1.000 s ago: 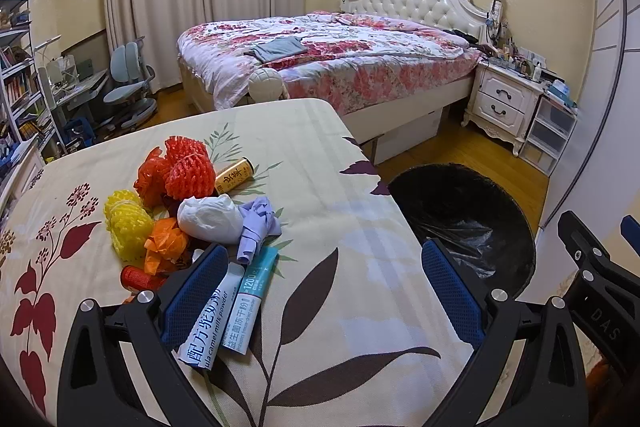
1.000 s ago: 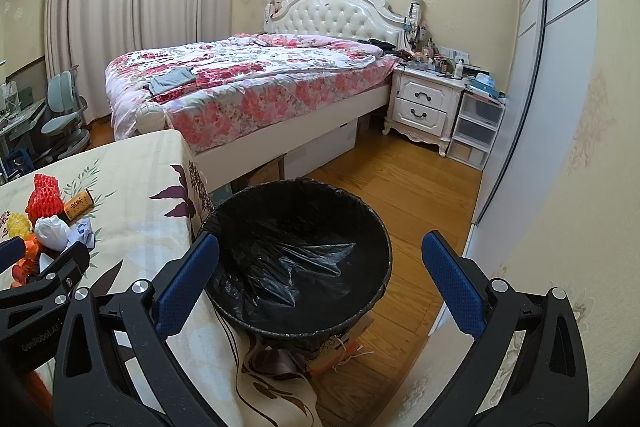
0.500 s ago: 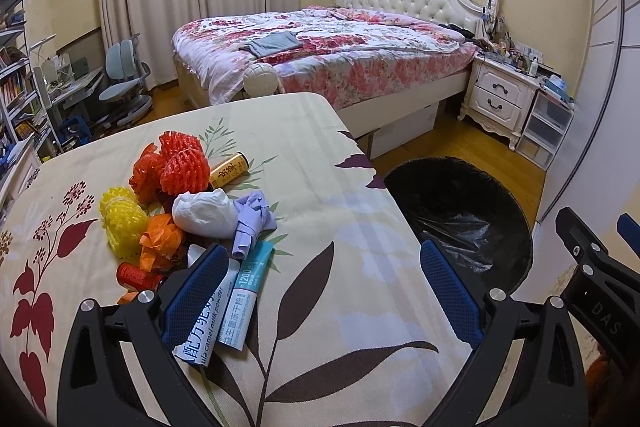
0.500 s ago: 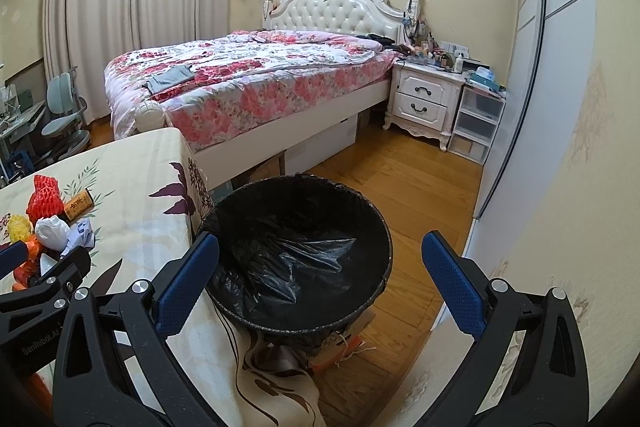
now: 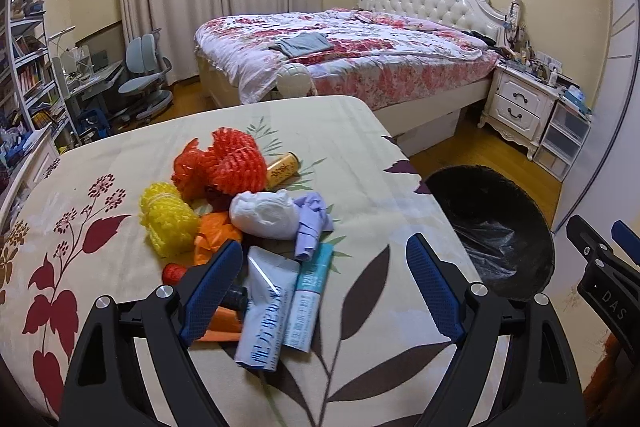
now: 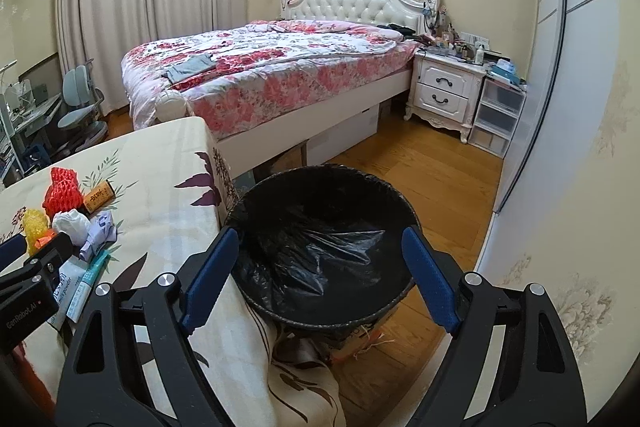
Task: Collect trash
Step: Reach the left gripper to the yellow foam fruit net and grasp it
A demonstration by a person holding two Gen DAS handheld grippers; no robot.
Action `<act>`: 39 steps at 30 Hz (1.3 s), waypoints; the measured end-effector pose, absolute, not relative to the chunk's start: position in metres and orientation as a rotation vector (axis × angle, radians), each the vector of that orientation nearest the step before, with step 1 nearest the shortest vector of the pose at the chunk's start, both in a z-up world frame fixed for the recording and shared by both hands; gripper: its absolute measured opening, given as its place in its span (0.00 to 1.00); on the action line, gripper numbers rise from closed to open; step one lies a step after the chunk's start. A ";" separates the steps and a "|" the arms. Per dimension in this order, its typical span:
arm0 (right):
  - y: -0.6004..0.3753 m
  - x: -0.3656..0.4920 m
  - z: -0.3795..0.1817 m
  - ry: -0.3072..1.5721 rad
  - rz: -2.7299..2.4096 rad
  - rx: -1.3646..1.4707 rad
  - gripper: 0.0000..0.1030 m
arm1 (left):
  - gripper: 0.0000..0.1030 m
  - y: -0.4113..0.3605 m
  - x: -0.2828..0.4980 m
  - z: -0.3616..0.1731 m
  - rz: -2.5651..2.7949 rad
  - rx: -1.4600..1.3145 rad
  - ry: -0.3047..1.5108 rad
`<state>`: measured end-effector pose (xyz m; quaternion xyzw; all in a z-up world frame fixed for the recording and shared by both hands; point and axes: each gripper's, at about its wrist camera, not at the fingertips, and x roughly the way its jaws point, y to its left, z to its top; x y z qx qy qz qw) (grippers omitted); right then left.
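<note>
Since the earlier frames we have brought the left gripper [image 5: 324,291] closer over the trash pile, which now sits higher and nearer the centre of the left view, and both pairs of blue pads stand narrower than before. The jaws of the left gripper are closing, still wide, and they hold nothing; the grey sachet [image 5: 266,315] and the teal sachet [image 5: 310,301] lie on the tabletop [image 5: 380,155] in the gap between them, near the left pad. Above them in the frame lie the white crumpled bag [image 5: 264,213], the purple wad [image 5: 312,225], the yellow foam net [image 5: 168,225], the red foam net [image 5: 236,163] and a small brown bottle [image 5: 282,169], all touching or just beside each other. An orange wrapper [image 5: 214,233] is partly hidden by the left pad.

The right gripper [image 6: 320,283] hangs over the black-lined trash bin [image 6: 320,195], which stands on the floor beside the tabletop edge, in the lower centre of the right view. Its jaws are closing too, and they are empty. Behind we see the bed [image 6: 260,67] and a white nightstand [image 6: 444,95].
</note>
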<state>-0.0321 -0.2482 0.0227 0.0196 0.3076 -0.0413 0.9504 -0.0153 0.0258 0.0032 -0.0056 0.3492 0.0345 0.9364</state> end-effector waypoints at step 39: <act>-0.090 0.038 0.026 0.694 0.228 -0.079 0.80 | 0.63 0.171 0.043 -0.035 0.200 -0.152 0.873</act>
